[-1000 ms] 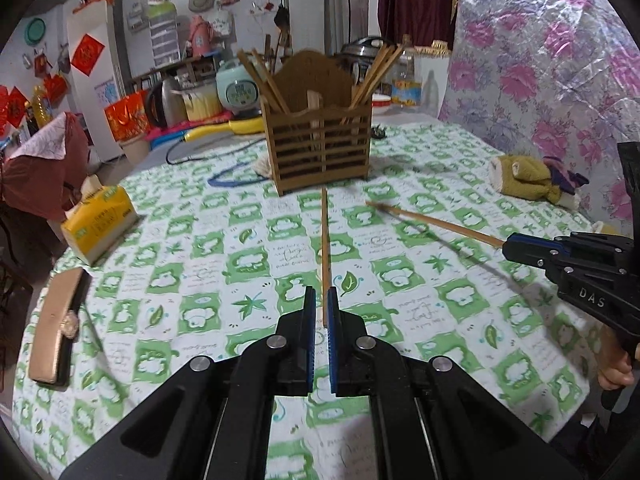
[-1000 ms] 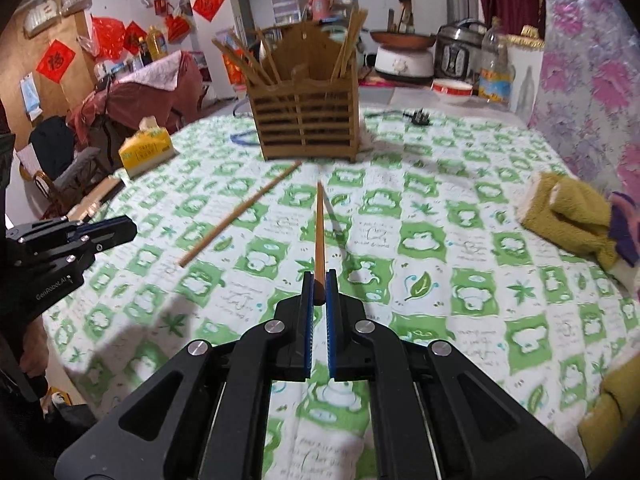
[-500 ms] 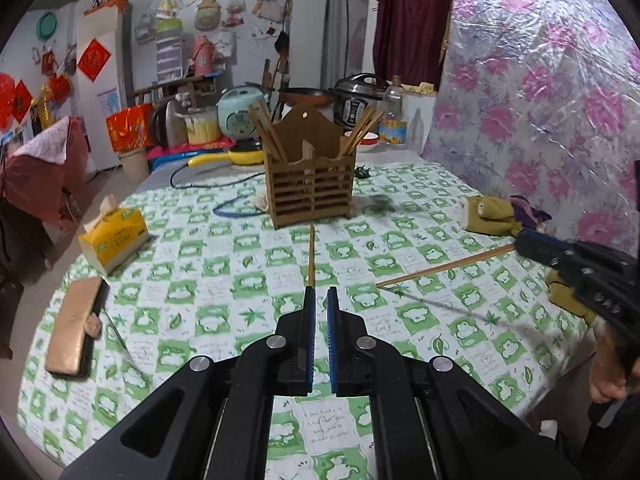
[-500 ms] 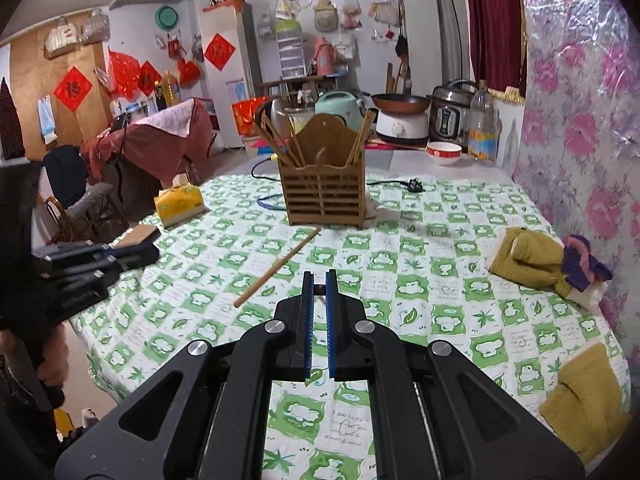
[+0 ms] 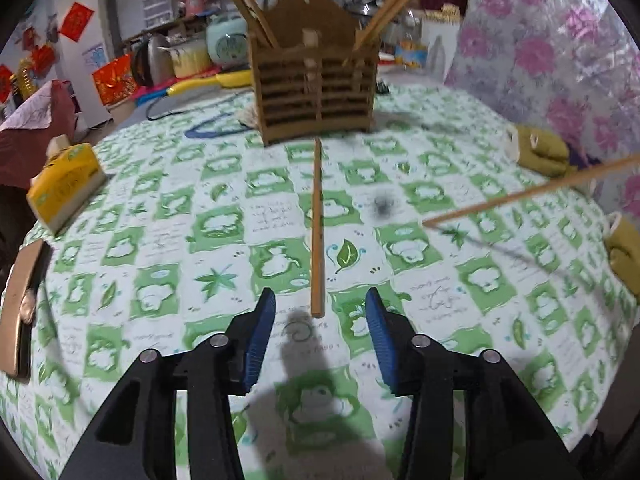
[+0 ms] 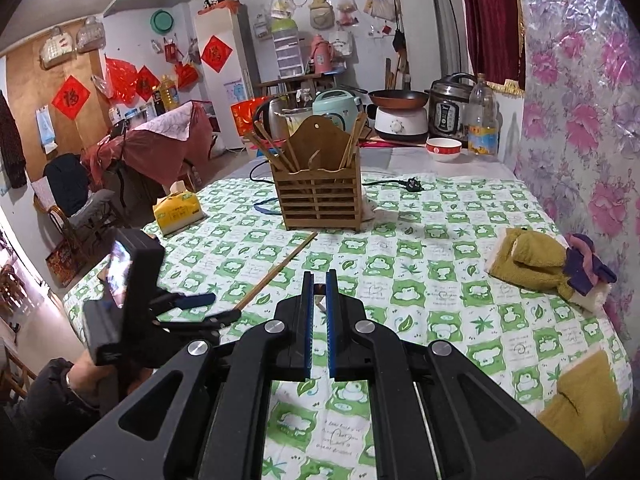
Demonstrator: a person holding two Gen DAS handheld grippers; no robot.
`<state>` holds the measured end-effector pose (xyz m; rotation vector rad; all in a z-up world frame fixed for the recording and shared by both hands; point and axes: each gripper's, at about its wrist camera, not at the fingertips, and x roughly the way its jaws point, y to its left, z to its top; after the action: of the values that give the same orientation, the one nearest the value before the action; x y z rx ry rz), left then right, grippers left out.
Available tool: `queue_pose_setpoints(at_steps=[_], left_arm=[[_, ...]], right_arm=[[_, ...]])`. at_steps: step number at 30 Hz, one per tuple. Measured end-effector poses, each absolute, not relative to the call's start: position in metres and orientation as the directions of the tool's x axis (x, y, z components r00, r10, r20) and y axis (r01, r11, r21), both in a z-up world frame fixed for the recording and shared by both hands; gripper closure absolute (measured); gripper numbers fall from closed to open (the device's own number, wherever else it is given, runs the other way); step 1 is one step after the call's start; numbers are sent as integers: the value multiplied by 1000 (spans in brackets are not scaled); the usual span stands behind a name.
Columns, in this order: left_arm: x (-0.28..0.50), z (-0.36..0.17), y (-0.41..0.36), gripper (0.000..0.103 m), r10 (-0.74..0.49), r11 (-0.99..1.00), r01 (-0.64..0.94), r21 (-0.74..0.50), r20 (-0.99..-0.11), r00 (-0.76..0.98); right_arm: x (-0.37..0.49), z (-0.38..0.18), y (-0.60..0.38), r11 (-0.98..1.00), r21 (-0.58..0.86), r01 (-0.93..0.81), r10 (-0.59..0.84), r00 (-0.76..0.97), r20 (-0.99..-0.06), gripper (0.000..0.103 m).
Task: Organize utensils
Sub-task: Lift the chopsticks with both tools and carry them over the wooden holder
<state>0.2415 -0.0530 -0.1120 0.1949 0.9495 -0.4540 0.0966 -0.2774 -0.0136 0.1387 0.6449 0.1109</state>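
the left claw (image 5: 320, 312) is opening its jaws over the green checked tablecloth (image 5: 224, 224), and the near end of a wooden chopstick (image 5: 317, 232) is lying flat on the cloth just ahead of the gap, between the two blue pads (image 5: 262, 330) but touching neither. the stick is running straight away from the claw toward the slatted wooden chopstick holder (image 5: 316, 92), which is standing well ahead with more chopsticks leaning in its two outer compartments. to take this one well, the claw is probably best brought down a little further and slid forward so the pads are straddling the stick a short way up from its end, then closed squarely across it; gripping the very tip is likely to let it pivot. the left view is blurred, so whether the pads are already brushing the cloth is hard to say. the right claw (image 6: 317, 300) is sitting narrow, its pads nearly together, and it appears to be pinching the butt of a second chopstick (image 5: 532, 194), which is showing off to the right of the left claw, raised above the table. that one is pointing roughly across the first stick's path, so keeping the two claws apart while lifting is the thing to watch.
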Motion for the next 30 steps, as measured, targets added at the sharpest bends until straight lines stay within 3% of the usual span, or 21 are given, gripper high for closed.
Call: queue_pose_setpoints(at_steps=[3, 6, 13, 21, 30], left_arm=[[250, -124, -62, 71, -276, 874, 485, -24, -846, 456], [255, -123, -60, 95, -309, 864, 499, -64, -850, 426], [243, -105, -55, 97, -332, 860, 506, -67, -826, 456], [255, -13, -43, 97, -403, 865, 496, -75, -692, 598], [287, 49, -54, 97, -446, 850, 522, -63, -611, 653]], right_arm=[[104, -15, -282, 982, 175, -64, 157, 793, -589, 96], [112, -15, -289, 978, 198, -63, 170, 790, -590, 96], [122, -15, -301, 971, 232, -58, 188, 784, -592, 96], [148, 2, -299, 973, 225, -52, 174, 803, -570, 96], [180, 23, -288, 978, 200, -60, 162, 821, -547, 96]])
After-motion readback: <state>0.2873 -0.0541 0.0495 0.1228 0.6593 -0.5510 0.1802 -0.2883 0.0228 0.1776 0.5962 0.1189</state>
